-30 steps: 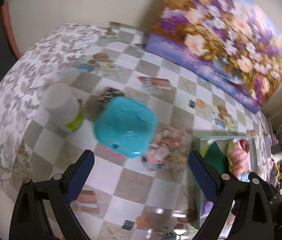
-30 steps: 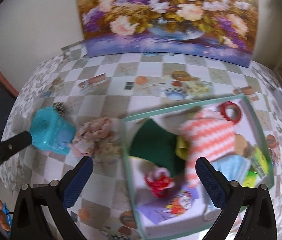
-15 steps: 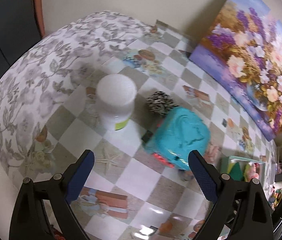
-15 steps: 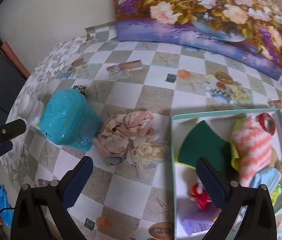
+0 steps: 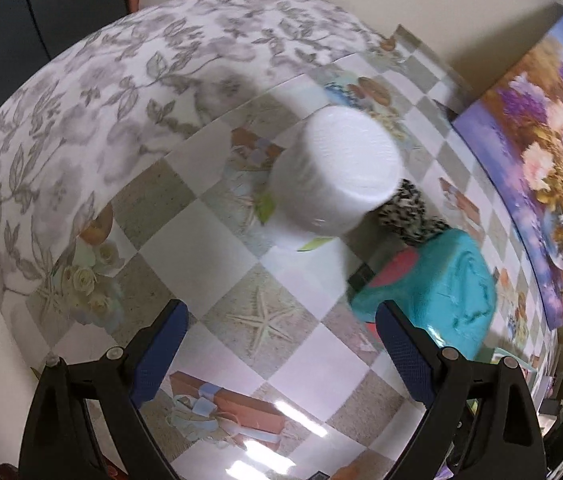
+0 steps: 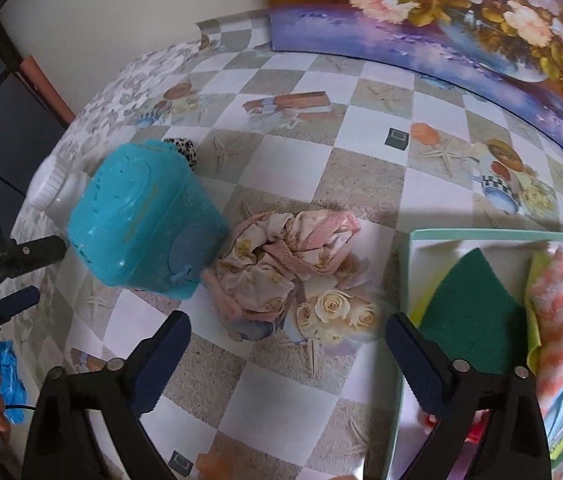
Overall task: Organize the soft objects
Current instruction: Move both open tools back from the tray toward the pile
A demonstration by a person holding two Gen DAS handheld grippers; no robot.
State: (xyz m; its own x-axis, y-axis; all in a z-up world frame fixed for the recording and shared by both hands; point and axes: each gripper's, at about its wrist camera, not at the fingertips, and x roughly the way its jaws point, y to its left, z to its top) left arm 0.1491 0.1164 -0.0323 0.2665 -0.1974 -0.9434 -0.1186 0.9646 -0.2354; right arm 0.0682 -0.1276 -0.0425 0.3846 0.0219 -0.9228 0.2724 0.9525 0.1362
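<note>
From my left wrist view, the left gripper (image 5: pixel 281 344) hangs with jaws apart and empty above the checked tablecloth (image 5: pixel 217 248), the white bottle (image 5: pixel 333 180) ahead, a spotted scrunchie (image 5: pixel 411 216) behind it and the turquoise box (image 5: pixel 441 296) to the right. From my right wrist view, the right gripper (image 6: pixel 287 354), jaws wide though just narrowing slightly with nothing between them, hovers near the crumpled pink cloth (image 6: pixel 281 264), which touches the turquoise box (image 6: pixel 141 216). The tray (image 6: pixel 405 264) on the right holds a green scouring pad (image 6: pixel 469 308) and an orange-striped cloth (image 6: pixel 561 320).
</note>
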